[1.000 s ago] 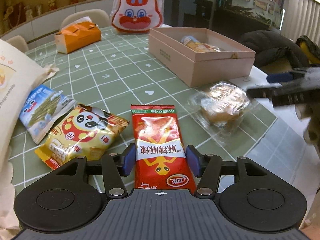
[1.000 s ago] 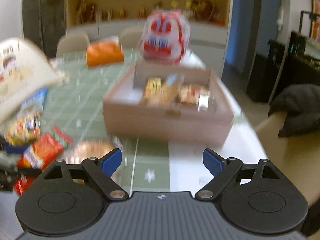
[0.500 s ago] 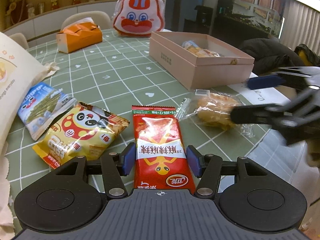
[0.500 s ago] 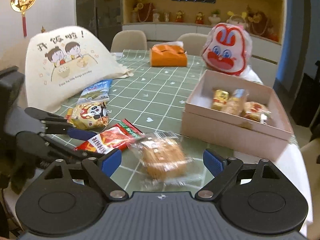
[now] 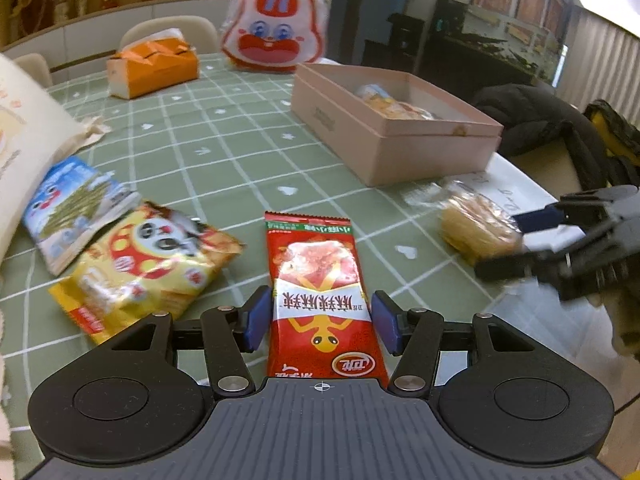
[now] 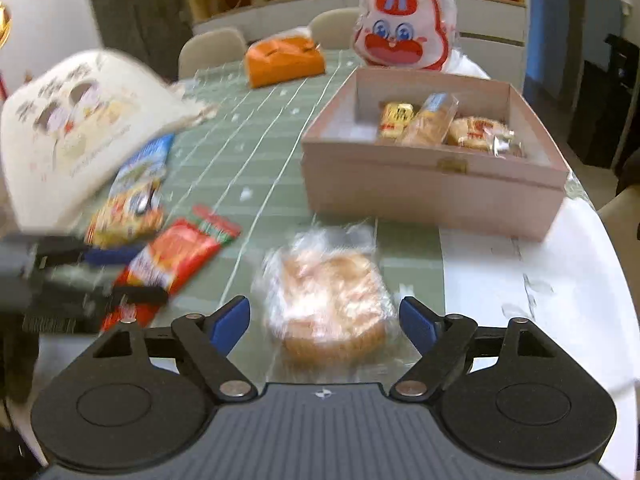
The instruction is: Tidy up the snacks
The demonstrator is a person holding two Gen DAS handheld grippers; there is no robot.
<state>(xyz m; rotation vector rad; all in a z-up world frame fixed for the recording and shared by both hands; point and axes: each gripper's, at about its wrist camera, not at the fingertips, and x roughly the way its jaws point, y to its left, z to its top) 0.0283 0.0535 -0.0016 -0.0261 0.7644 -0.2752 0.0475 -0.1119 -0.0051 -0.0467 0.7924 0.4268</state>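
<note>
A red snack packet [image 5: 320, 280] lies flat on the green checked tablecloth, and my left gripper [image 5: 320, 322] is open with one fingertip on each side of it. A clear-wrapped round cake [image 6: 328, 300] lies between the open fingers of my right gripper [image 6: 325, 320], which also shows at the right of the left wrist view [image 5: 516, 240]. A yellow panda packet [image 5: 148, 264] and a blue packet [image 5: 68, 208] lie to the left. The open pink box [image 6: 432, 184] holds three snacks.
A cream cloth bag [image 6: 76, 128] lies at the left. An orange tissue box [image 5: 152, 68] and a rabbit-face bag [image 5: 276, 36] stand at the far side. White paper [image 6: 520, 280] covers the table's right edge. Chairs stand beyond the table.
My right gripper has moved in over the wrapped cake, so that its open fingers now stand either side of it. My left gripper has stayed around the red packet.
</note>
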